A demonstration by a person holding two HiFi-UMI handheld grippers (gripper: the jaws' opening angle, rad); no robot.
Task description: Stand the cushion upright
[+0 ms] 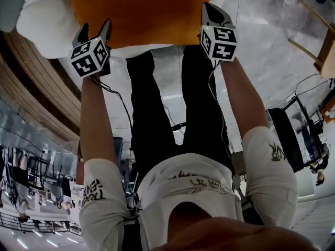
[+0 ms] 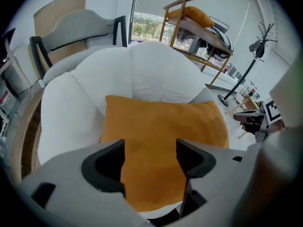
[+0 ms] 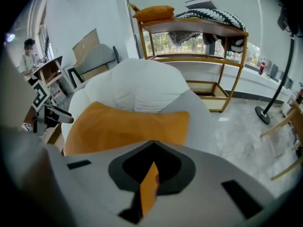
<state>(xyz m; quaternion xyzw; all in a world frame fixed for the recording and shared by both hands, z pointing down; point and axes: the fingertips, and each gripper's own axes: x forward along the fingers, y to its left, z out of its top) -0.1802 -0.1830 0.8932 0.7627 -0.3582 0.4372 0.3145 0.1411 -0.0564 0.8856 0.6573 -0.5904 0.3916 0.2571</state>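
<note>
Judging cushion (image 1: pixel 141 12) soft, light, floppy: pinch near edge corners. Left gripper (image 1: pixel 94 30) jaws wide, empty; right gripper (image 1: pixel 212 9) jaws closed, empty.

The cushion (image 2: pixel 161 141) is orange and roughly square, with a plain, smooth fabric cover and soft rounded corners. It lies flat, not upright, face up on the seat of the white padded chair (image 2: pixel 142 70). Its far edge sits at the foot of the backrest. Its near edge reaches close to the seat's front rim.
</note>
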